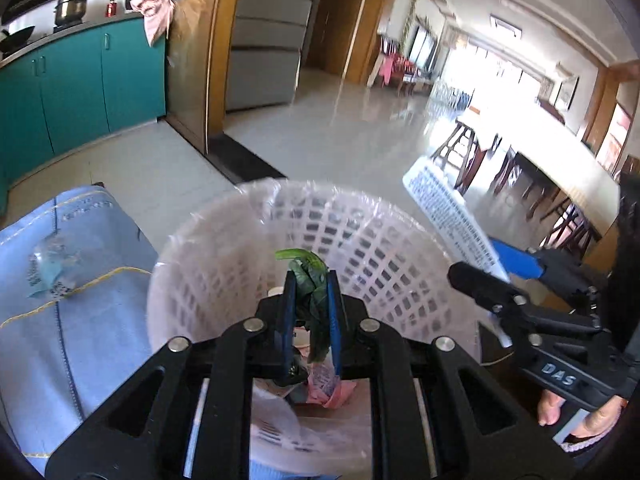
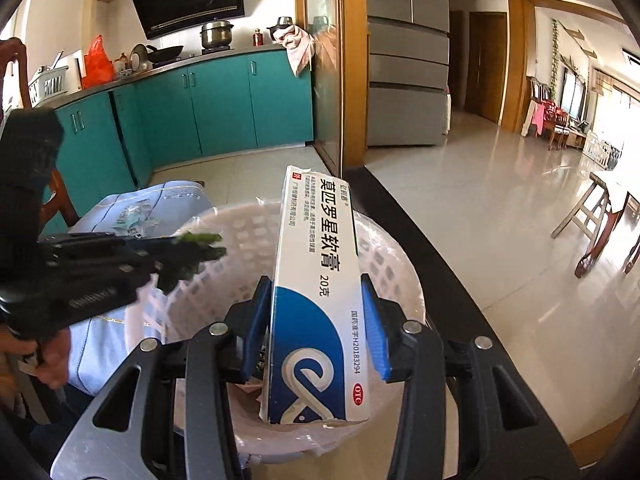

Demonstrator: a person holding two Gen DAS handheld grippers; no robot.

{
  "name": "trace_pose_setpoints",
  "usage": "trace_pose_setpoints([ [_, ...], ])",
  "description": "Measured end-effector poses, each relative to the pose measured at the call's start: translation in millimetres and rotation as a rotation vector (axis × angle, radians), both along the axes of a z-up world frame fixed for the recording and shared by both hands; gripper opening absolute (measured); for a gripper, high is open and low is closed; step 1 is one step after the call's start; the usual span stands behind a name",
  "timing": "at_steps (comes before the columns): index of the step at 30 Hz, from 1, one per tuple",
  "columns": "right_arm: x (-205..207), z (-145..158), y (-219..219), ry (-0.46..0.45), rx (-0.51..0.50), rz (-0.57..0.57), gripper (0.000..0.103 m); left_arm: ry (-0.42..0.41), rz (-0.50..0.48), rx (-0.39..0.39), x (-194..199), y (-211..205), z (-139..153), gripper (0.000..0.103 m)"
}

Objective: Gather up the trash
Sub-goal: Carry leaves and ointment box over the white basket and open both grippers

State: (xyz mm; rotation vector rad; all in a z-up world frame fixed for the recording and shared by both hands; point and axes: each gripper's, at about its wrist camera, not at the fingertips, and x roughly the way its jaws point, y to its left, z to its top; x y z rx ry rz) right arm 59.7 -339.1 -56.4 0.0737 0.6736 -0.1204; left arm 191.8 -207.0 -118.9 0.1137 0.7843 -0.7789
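1. A glossy pale tiled floor (image 2: pixel 472 184) was seen stretching away toward twelve and two o'clock, with a grey fridge (image 2: pixel 404 60) at twelve o'clock and teal cabinets (image 2: pixel 224 104) at ten o'clock in the right wrist view.
2. A blue cloth (image 1: pixel 80 280) with yellow stitching was spread at nine o'clock in the left wrist view, just beside the basket, and a small crumpled clear wrapper (image 1: pixel 52 268) was lying on it.
3. A white plastic mesh basket (image 1: pixel 384 248), lined with a thin clear bag, was seen below both grippers; pink and white paper scraps (image 1: pixel 332 388) were lying at its bottom.
4. The right gripper (image 2: pixel 316 324) was held over the basket with its blue pads clamped on the two sides of a white and blue ointment box (image 2: pixel 316 304), which was pointed lengthwise toward twelve o'clock, its far flap torn open. In the left wrist view the same box (image 1: pixel 452 220) was seen at two o'clock over the basket's rim.
5. The left gripper (image 1: pixel 312 312) was held over the middle of the basket, its narrow blue fingers (image 1: pixel 289 312) drawn nearly together and pinched on a limp green leaf (image 1: pixel 310 280), whose tip stood out past the fingertips toward twelve o'clock. In the right wrist view the leaf (image 2: pixel 196 248) was seen at nine o'clock over the basket's near wall.
6. A person's hand (image 2: pixel 52 360) was seen at eight o'clock under the left gripper's handle.
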Motion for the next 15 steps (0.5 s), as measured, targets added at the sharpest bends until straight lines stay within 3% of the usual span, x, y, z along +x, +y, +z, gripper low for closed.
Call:
trace_pose_setpoints([
  [2, 2, -3, -2, 0.007, 0.007, 0.001, 0.044, 0.004, 0.004, 0.024, 5, -3, -6, 0.038],
  [3, 5, -5, -2, 0.014, 0.014, 0.005, 0.044, -0.003, 0.016, 0.024, 7, -3, -7, 0.059],
  [4, 7, -7, -2, 0.019, 0.021, 0.009, 0.044, -0.017, 0.038, 0.014, 8, 3, -6, 0.066],
  [7, 14, -12, 2, 0.034, 0.030, 0.024, 0.045, -0.021, 0.083, 0.013, 14, 15, -4, 0.067],
  [10, 22, -18, 9, 0.068, 0.012, 0.036, 0.054, -0.050, 0.160, 0.044, 17, 37, -1, 0.068],
  [12, 27, -22, 16, 0.077, 0.007, 0.048, 0.066, -0.079, 0.247, 0.087, 25, 61, -1, 0.068],
  [15, 31, -22, 26, 0.073, -0.003, 0.064, 0.072, -0.129, 0.390, 0.157, 39, 104, -1, 0.068],
])
